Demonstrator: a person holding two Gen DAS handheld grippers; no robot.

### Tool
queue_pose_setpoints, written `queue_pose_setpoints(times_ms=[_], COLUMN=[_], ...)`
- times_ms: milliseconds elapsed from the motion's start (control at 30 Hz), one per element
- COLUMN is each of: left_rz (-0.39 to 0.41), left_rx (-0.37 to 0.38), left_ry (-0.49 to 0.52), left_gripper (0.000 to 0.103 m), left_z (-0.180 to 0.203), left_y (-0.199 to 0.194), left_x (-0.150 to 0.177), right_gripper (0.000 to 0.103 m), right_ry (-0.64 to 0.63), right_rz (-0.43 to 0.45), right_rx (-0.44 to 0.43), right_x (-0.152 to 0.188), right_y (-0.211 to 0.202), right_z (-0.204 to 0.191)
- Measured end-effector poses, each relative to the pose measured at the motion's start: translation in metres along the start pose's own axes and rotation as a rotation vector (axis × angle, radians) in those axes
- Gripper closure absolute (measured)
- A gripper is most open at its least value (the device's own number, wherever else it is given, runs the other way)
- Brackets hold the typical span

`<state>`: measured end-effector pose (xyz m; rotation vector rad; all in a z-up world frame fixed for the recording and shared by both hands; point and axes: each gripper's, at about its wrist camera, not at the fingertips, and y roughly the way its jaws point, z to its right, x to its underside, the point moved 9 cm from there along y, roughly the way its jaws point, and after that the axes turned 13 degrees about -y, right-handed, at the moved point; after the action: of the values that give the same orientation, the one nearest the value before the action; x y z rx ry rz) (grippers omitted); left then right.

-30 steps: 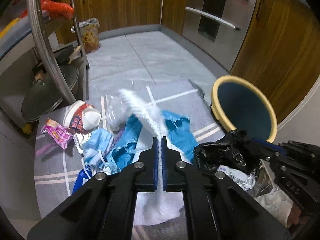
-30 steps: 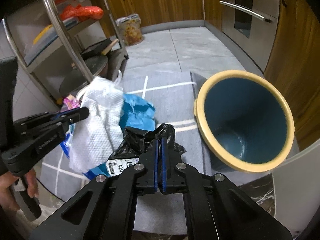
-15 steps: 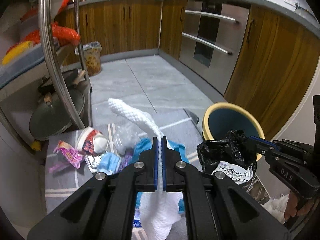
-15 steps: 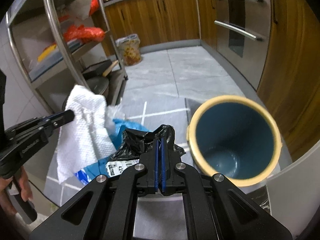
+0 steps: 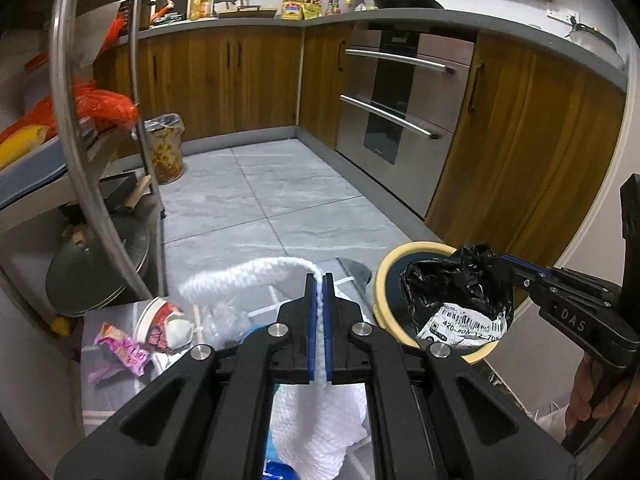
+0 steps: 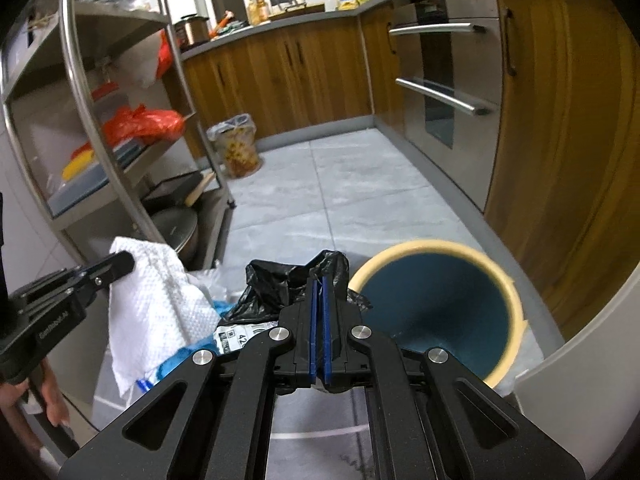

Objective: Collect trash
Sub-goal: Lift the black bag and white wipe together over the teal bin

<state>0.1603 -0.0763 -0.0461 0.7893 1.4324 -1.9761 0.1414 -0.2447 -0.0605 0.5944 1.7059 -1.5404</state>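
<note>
Left tool (image 5: 319,280) pinching paper towel (image 5: 320,420), bin (image 5: 386,276) rightward

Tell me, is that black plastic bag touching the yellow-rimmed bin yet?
Cannot tell. In the left wrist view the black bag, pinched in the right gripper, overlaps the bin's rim; in the right wrist view they also overlap, so neither shows contact or a gap.
</note>
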Motion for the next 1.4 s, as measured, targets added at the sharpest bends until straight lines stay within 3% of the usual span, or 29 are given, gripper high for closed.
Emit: queue_pose_setpoints(times_ms=[367,700,1100,1400], left_rz=[0.007,-0.023,-0.132,-0.182], left_rx=[0.084,0.127,0.141,0.132], left_ry=[0.074,0.129,0.117,0.171], left_gripper=[0.100,0.100,0.100,0.100], left_z=[0.059,0.093,0.109,0.125], left_y=[0.017,0.049,0.110,0.137], left_x=[-0.019,-0.021,0.016,0.049], right_gripper=[0.099,0.099,0.099,0.099], right_ry=[0.027,0.068,0.070,0.105], right_rz=[0.064,0.055,-0.058,-0.145], right_rx=[0.109,0.133,0.155,0.175], right_x=[-0.030,-0.045,-0.014,0.015], right_y=[-0.020,-0.019,0.017,0.040], right_z=[0.076,0.125,0.145,0.165])
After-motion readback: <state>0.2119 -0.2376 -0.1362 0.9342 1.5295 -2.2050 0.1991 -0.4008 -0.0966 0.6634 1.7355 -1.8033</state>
